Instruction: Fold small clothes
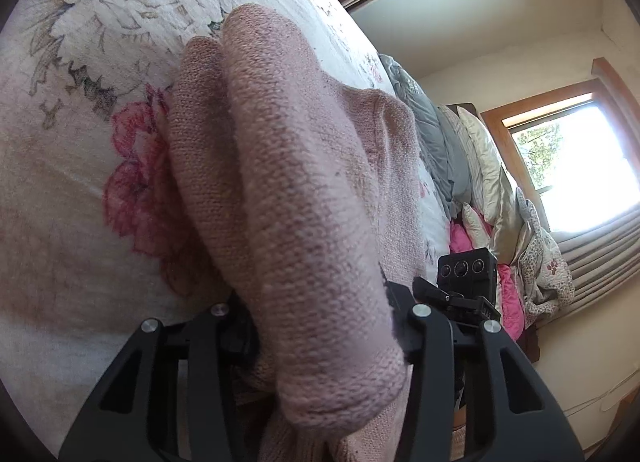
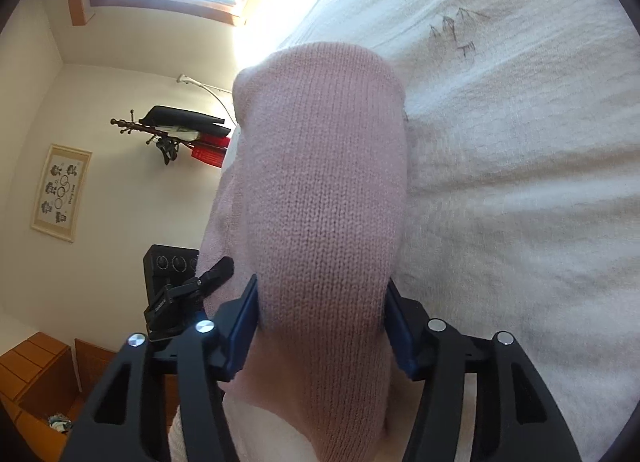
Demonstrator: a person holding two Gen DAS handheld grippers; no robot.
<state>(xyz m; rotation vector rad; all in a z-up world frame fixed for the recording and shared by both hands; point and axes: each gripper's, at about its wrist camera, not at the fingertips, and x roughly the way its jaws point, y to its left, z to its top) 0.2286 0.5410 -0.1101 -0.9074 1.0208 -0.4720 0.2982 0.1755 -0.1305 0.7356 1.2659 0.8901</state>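
Note:
A pink knitted garment [image 1: 288, 190] is bunched in thick folds over a floral bedspread [image 1: 92, 74]. My left gripper [image 1: 320, 326] is shut on a fold of it, and the knit bulges out between the black fingers and hides their tips. In the right wrist view the same pink garment [image 2: 324, 190] fills the middle of the frame. My right gripper [image 2: 324, 326] is shut on it, with the blue pads [image 2: 244, 334] pressed against both sides of the fold. The white bedspread [image 2: 520, 182] lies behind and to the right.
Grey, cream and pink pillows and bedding [image 1: 472, 190] are piled along the bed's far side under a window [image 1: 576, 166]. The other gripper's camera [image 1: 468, 270] shows just past the garment. A coat rack [image 2: 172, 134], a framed picture [image 2: 60, 192] and wooden drawers [image 2: 36, 378] stand by the wall.

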